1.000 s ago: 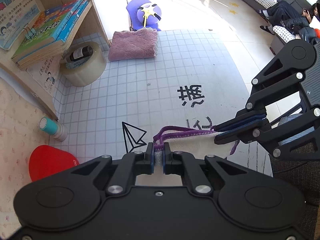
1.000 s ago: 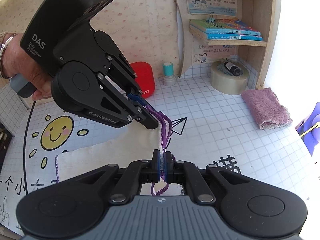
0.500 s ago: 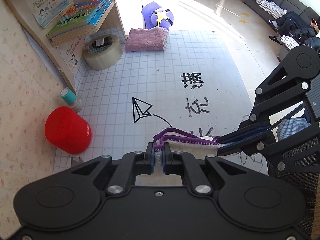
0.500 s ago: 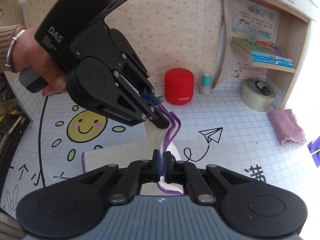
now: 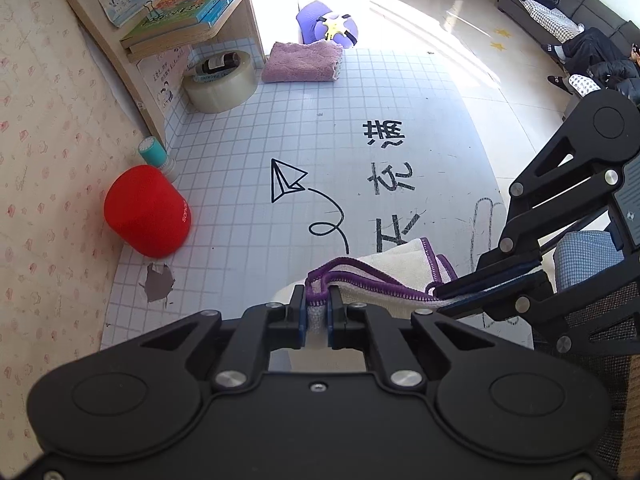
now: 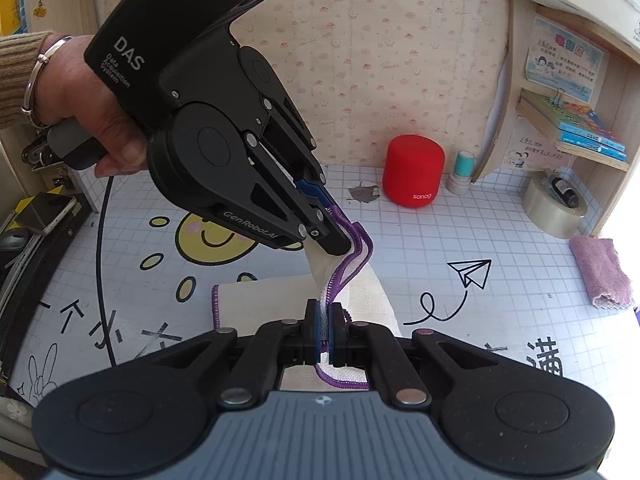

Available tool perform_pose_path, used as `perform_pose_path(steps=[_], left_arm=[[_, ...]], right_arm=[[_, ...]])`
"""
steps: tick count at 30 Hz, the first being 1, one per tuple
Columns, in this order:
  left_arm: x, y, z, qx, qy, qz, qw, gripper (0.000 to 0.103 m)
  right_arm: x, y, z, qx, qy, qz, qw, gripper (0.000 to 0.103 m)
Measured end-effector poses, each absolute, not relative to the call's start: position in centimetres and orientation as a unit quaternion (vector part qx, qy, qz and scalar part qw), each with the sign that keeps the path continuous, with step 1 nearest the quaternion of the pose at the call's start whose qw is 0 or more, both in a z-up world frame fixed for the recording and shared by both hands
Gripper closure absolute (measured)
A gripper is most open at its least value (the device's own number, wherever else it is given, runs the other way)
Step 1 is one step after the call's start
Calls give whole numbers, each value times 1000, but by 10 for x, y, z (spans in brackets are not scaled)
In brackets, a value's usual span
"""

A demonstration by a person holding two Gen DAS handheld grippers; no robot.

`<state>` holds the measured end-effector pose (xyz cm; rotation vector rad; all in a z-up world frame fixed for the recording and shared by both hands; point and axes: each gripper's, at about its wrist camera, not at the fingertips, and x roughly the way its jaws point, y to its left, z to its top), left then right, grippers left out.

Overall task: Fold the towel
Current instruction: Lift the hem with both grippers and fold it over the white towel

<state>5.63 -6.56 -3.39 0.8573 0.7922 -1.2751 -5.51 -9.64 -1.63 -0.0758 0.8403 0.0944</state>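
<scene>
A cream towel with purple stitched edging (image 6: 276, 300) lies partly on the printed table mat, its near edge lifted. My left gripper (image 5: 318, 306) is shut on a doubled purple-edged corner of the towel (image 5: 400, 268). My right gripper (image 6: 327, 320) is shut on the other corner of the same lifted edge. In the right wrist view the left gripper (image 6: 346, 246) hangs above the mat with the towel's edge drooping between the two grips. In the left wrist view the right gripper (image 5: 440, 292) pinches the edge at the right. A hand (image 6: 80, 120) holds the left gripper's handle.
A red speaker (image 5: 146, 210) stands by the wall, a teal-capped bottle (image 5: 154, 154) beside it. A tape roll (image 5: 220, 86) and a folded pink towel (image 5: 302, 62) sit further off. A wooden shelf with books (image 5: 184, 12) stands at the back. A phone (image 6: 44, 212) lies left.
Both grippers have carried the lifted towel edge back across the mat, away from the shelf and the pink towel. The red speaker and more mat now show. Both grips have held.
</scene>
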Motion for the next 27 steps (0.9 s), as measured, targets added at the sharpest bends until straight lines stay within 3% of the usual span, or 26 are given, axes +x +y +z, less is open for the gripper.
perform_pose_path(steps=[27], left_arm=[[44, -19, -62, 376, 390, -525, 657, 88]], right_arm=[[-58, -48, -61, -77, 449, 109, 884, 100]])
